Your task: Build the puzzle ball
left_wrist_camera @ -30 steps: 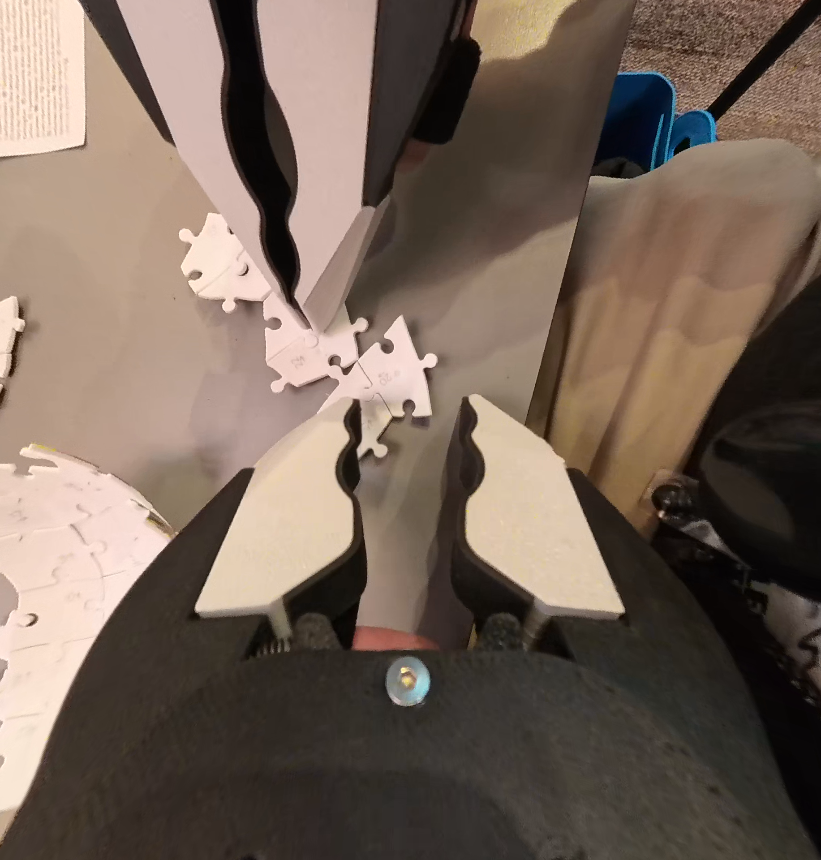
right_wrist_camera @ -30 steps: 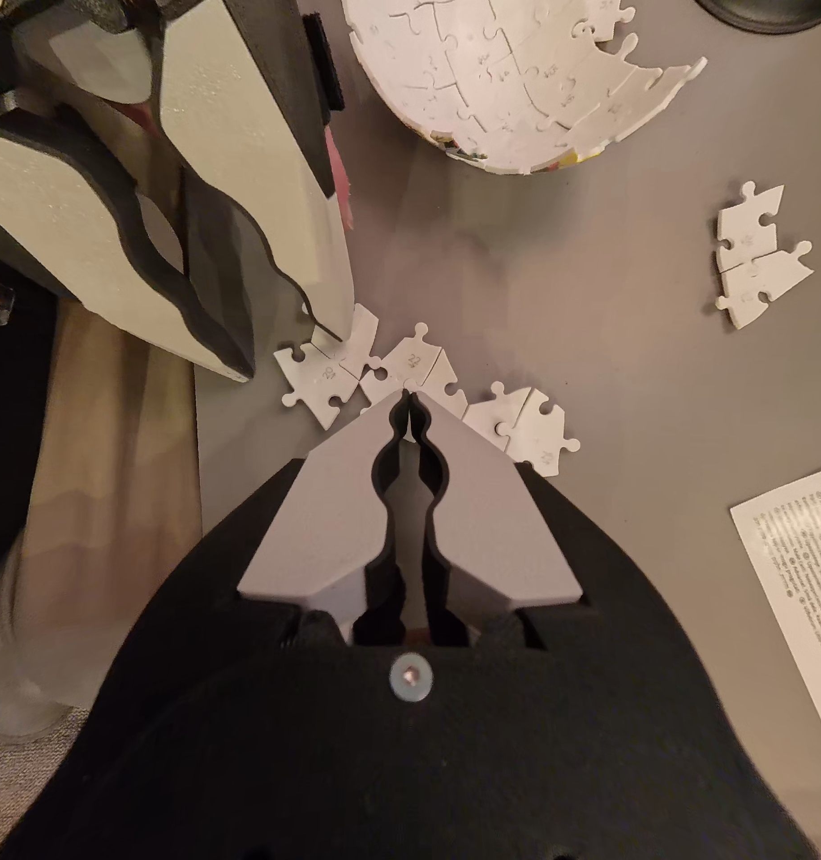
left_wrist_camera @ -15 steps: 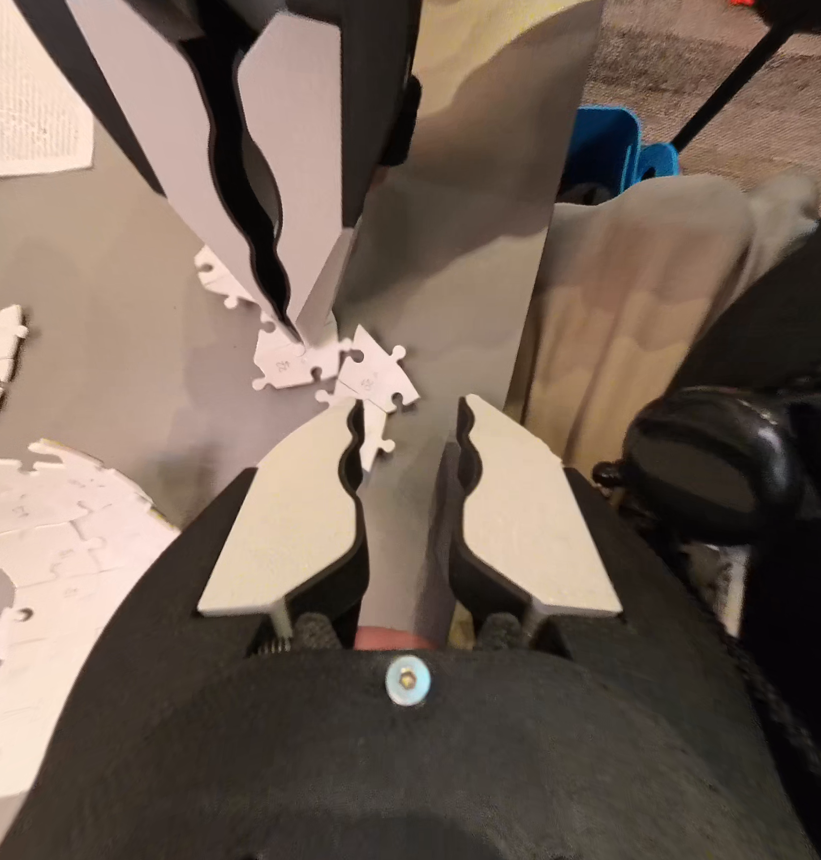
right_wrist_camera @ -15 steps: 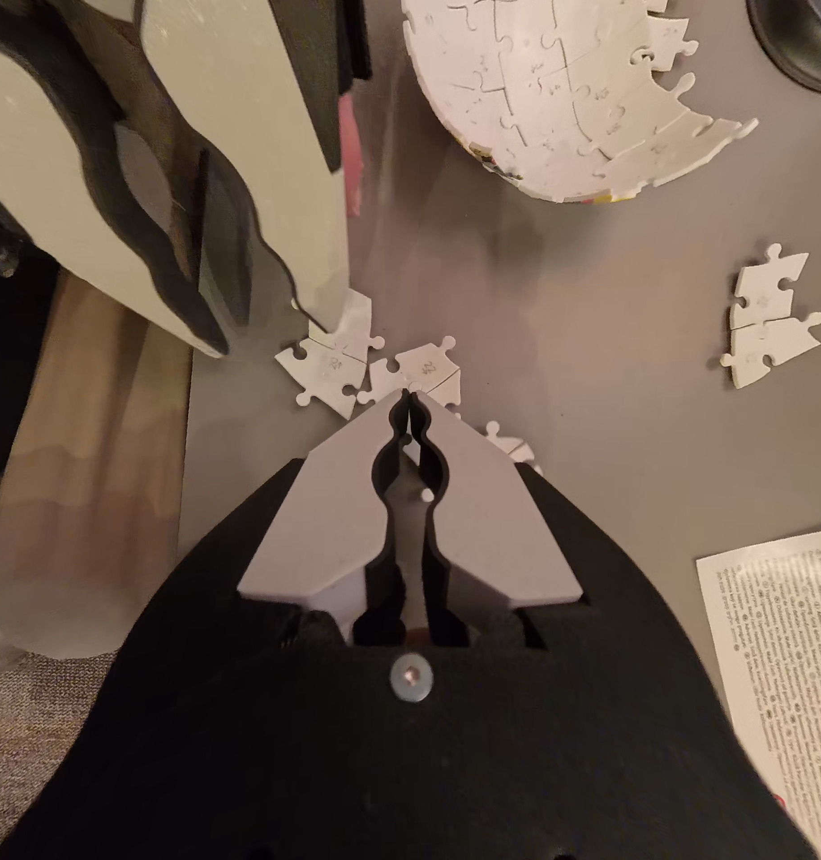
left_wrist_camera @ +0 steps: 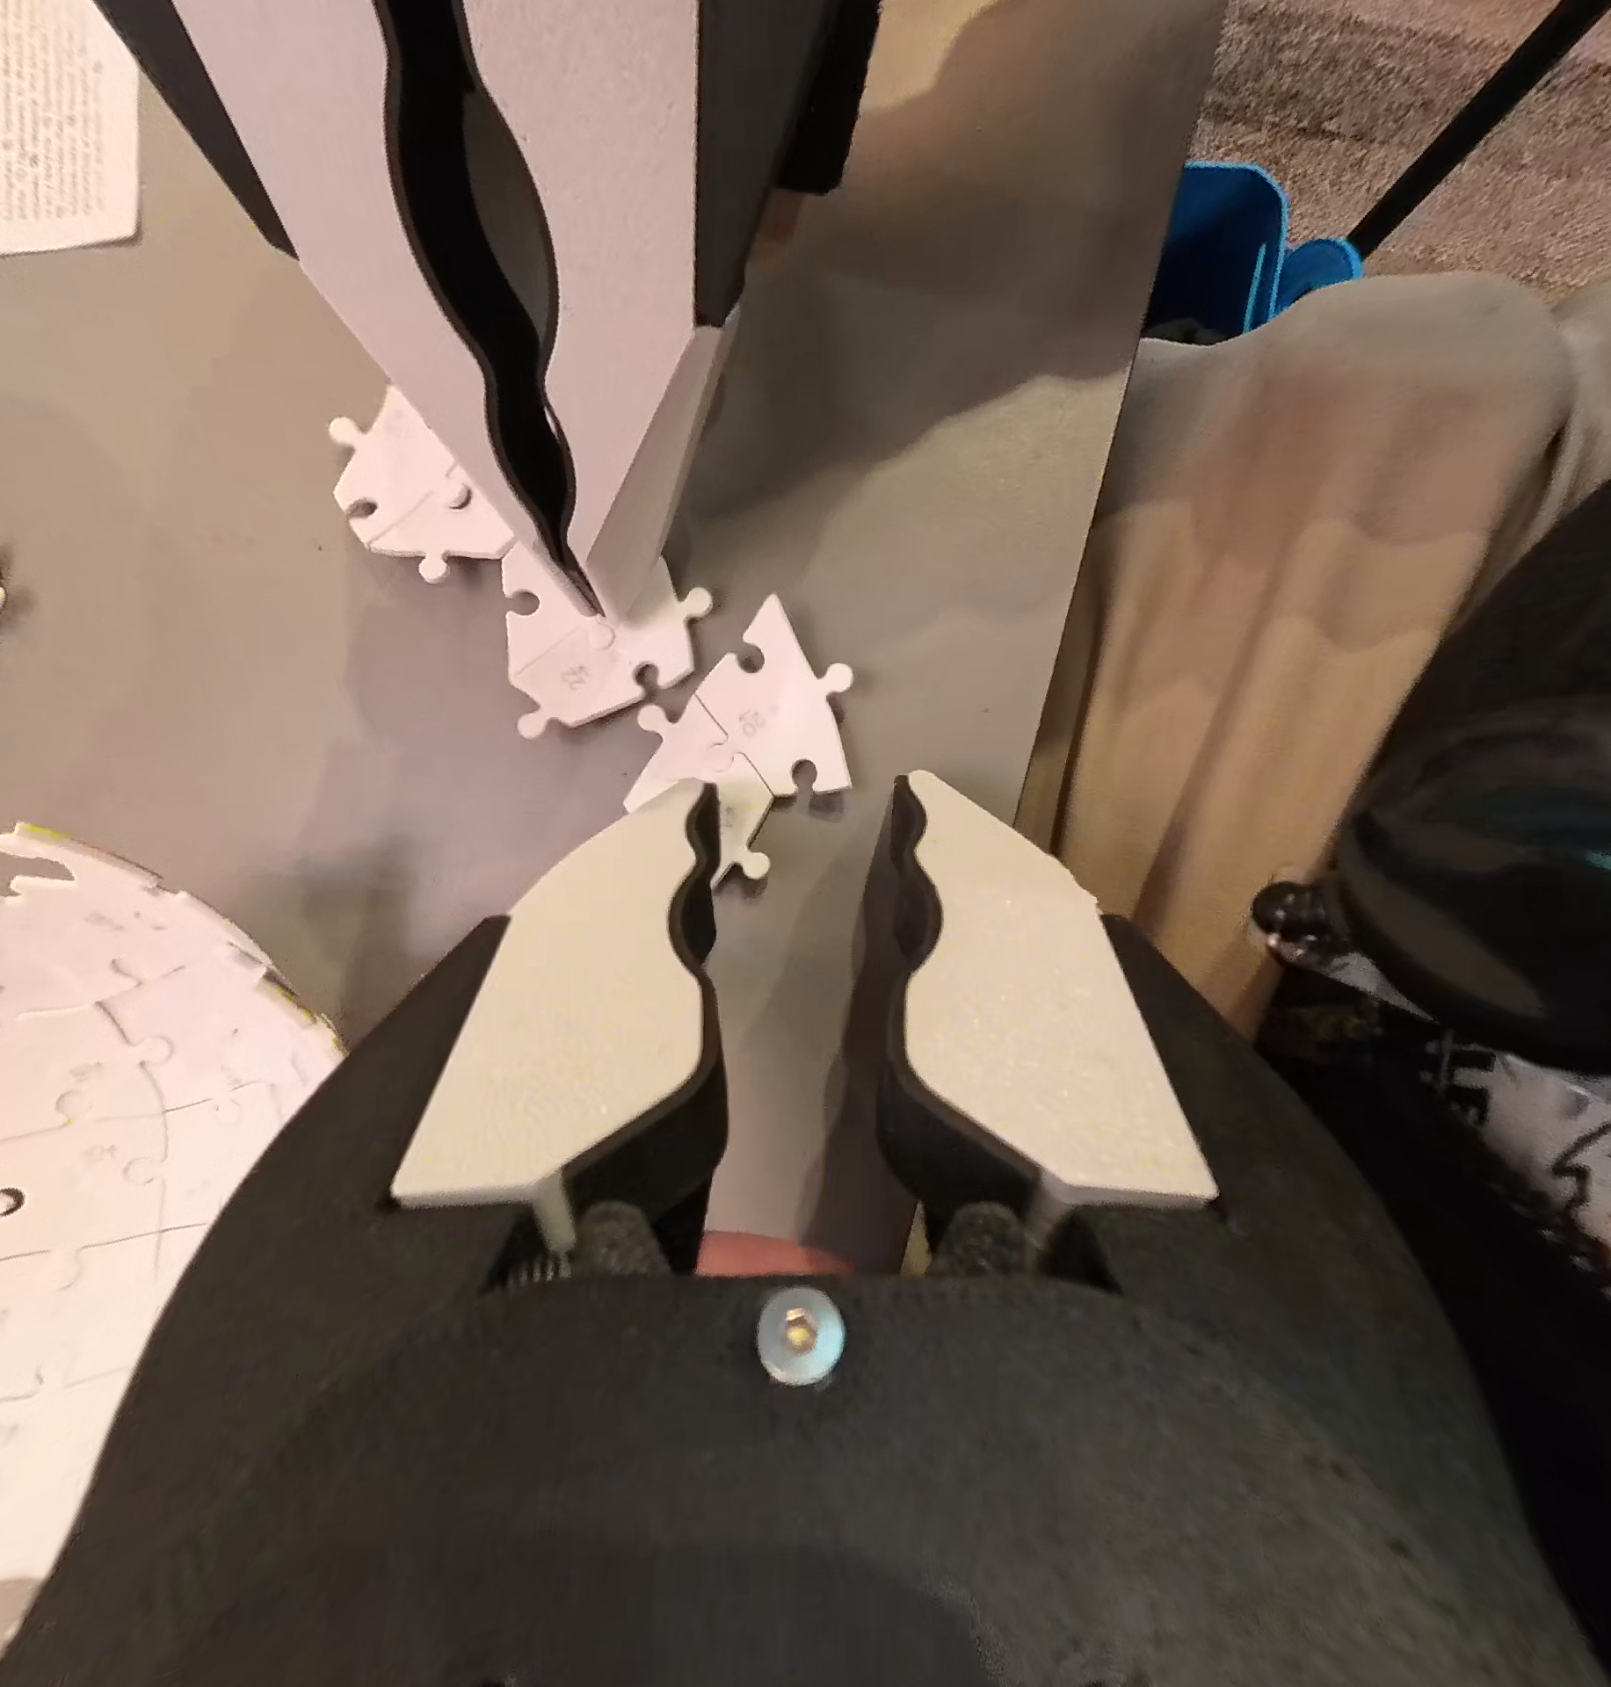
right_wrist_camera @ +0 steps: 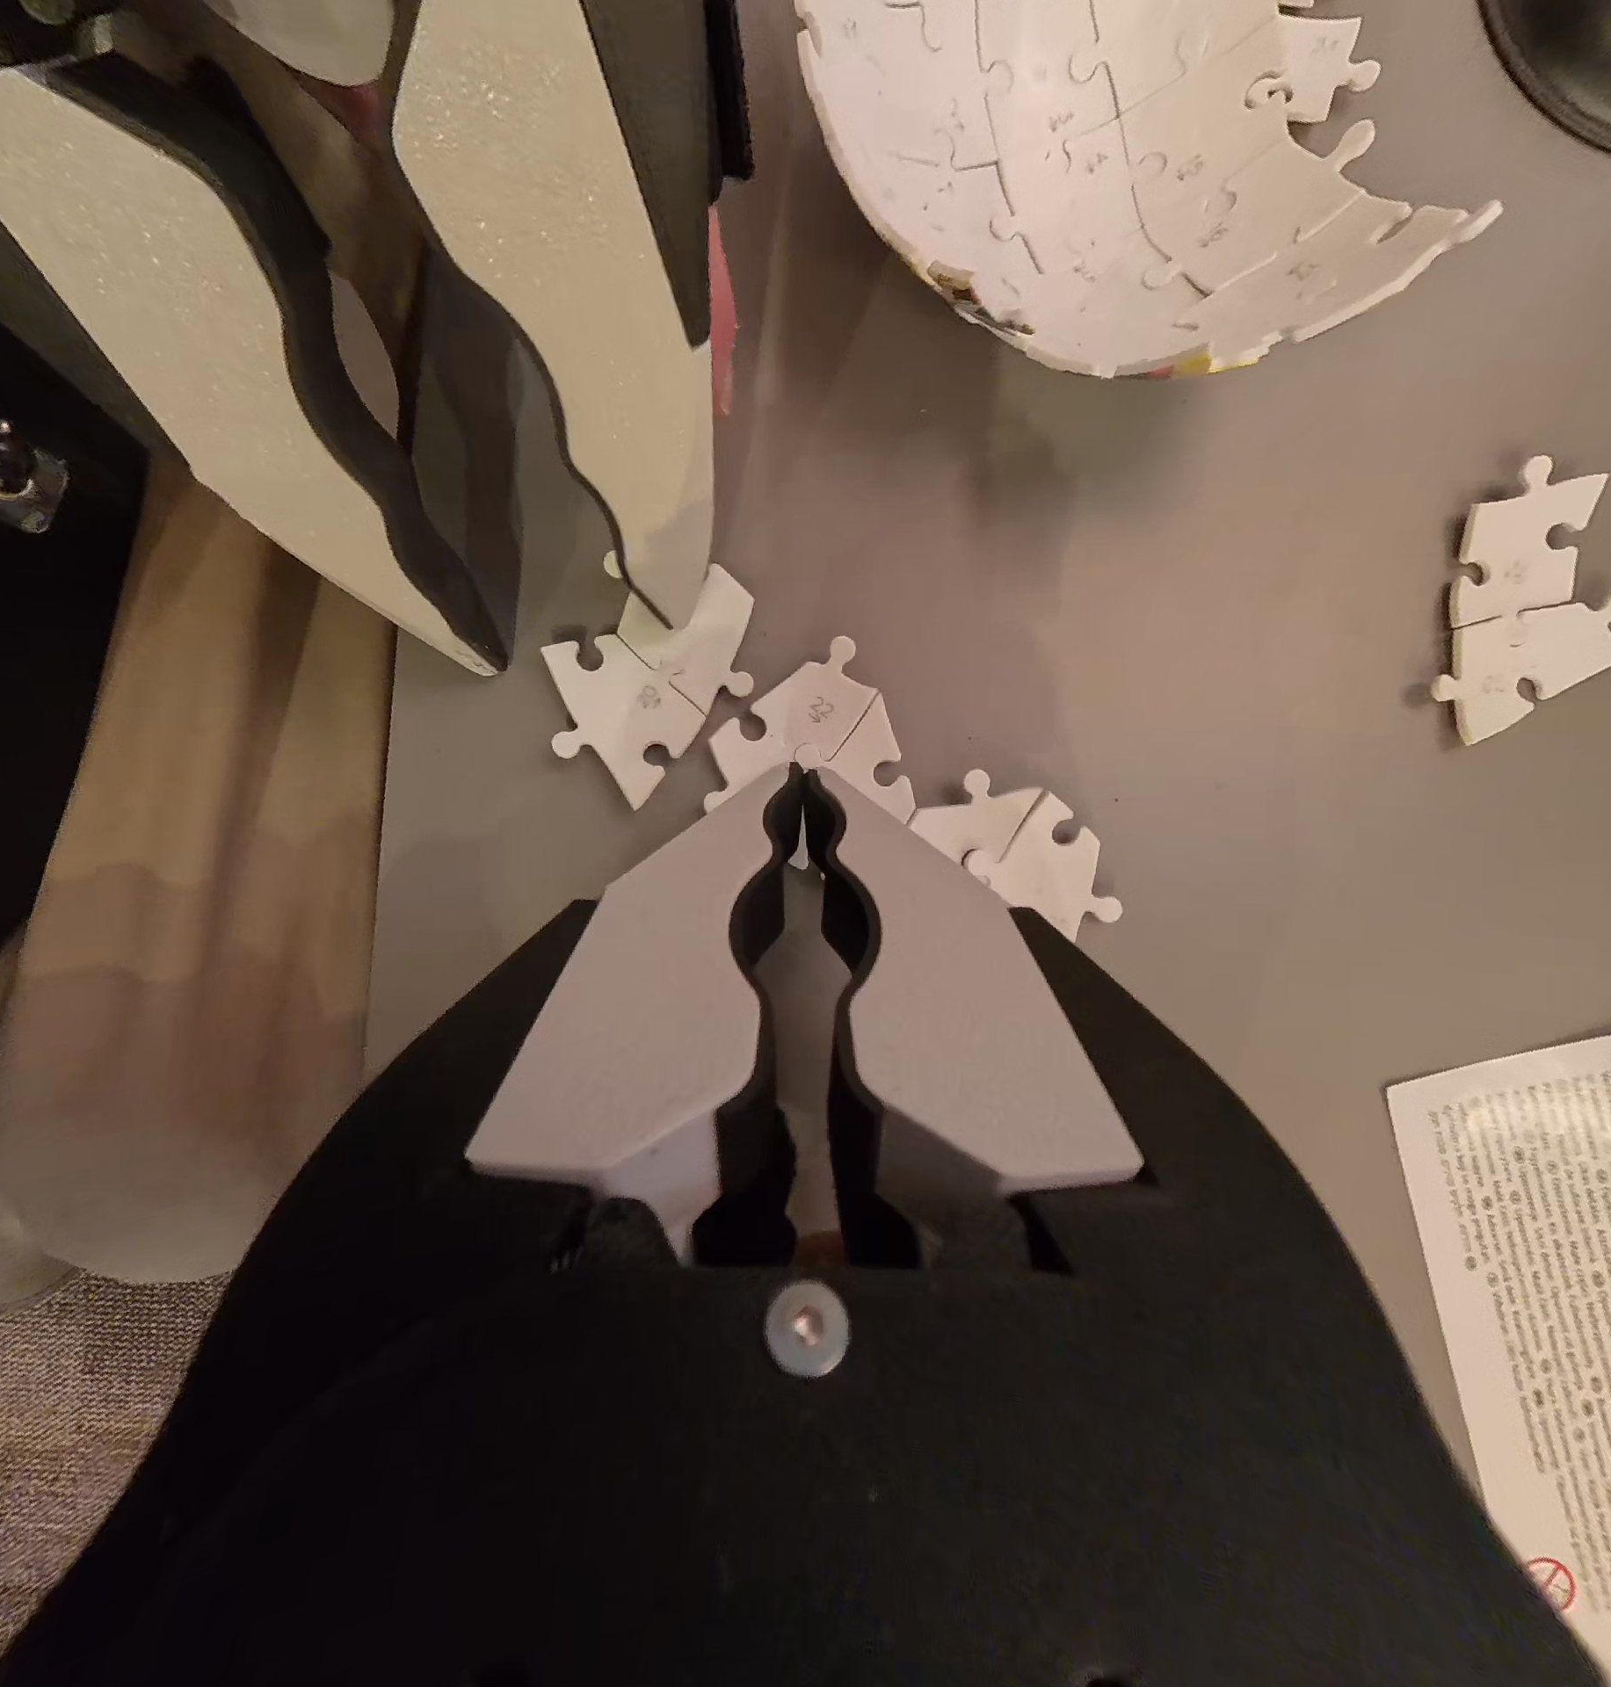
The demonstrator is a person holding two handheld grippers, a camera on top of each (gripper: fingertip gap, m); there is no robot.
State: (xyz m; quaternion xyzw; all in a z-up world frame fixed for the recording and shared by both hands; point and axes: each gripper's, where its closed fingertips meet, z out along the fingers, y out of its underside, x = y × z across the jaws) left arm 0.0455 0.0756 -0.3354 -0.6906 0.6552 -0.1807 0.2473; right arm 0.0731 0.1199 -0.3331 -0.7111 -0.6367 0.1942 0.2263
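Right wrist view shows the right gripper (right_wrist_camera: 802,774) with fingers together, tips pressed down on the middle pair (right_wrist_camera: 810,721) of joined white pieces on the grey table (right_wrist_camera: 1148,639). Left gripper (left_wrist_camera: 806,803) has its fingers apart, one tip resting on the neighbouring pair (left_wrist_camera: 756,730) near the table edge. A third pair (right_wrist_camera: 1030,849) lies just beside, a fourth pair (right_wrist_camera: 1532,612) well apart, the half-built ball (right_wrist_camera: 1103,183) beyond, and a printed sheet (right_wrist_camera: 1532,1278) off to the right.
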